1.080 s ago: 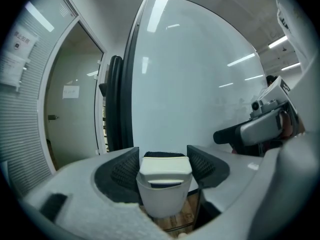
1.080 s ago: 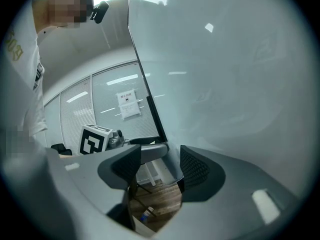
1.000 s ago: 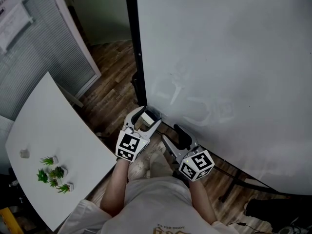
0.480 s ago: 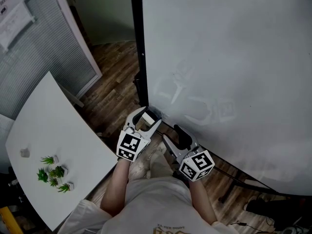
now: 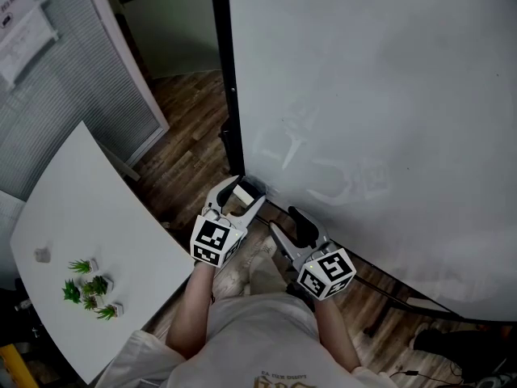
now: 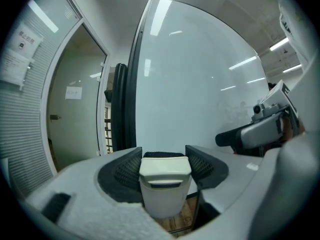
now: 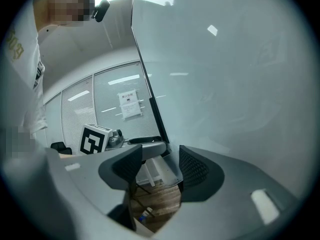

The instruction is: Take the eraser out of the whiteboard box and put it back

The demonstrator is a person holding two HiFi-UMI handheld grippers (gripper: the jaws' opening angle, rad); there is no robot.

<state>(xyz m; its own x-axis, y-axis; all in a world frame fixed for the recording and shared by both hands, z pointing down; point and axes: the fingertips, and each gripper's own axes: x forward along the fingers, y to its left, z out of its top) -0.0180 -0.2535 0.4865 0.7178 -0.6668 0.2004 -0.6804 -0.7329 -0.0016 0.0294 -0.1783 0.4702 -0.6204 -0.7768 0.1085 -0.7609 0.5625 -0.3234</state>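
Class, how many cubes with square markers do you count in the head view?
2. One cube sits on the left gripper, near the white table; the other cube sits on the right gripper. None appear hidden.

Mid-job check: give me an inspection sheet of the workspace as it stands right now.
Surface: white table at the left.
Job's things: eraser between the left jaws; whiteboard box not clearly made out.
Clutter: small green plants and a small pale object on the table.
Grippers: left gripper has just been closing, jaws pressing on the eraser; right gripper jaws apart, nothing between them.
Cables: nothing seen for certain.
Surroundings: whiteboard straight ahead, wooden floor, blinds at the left.
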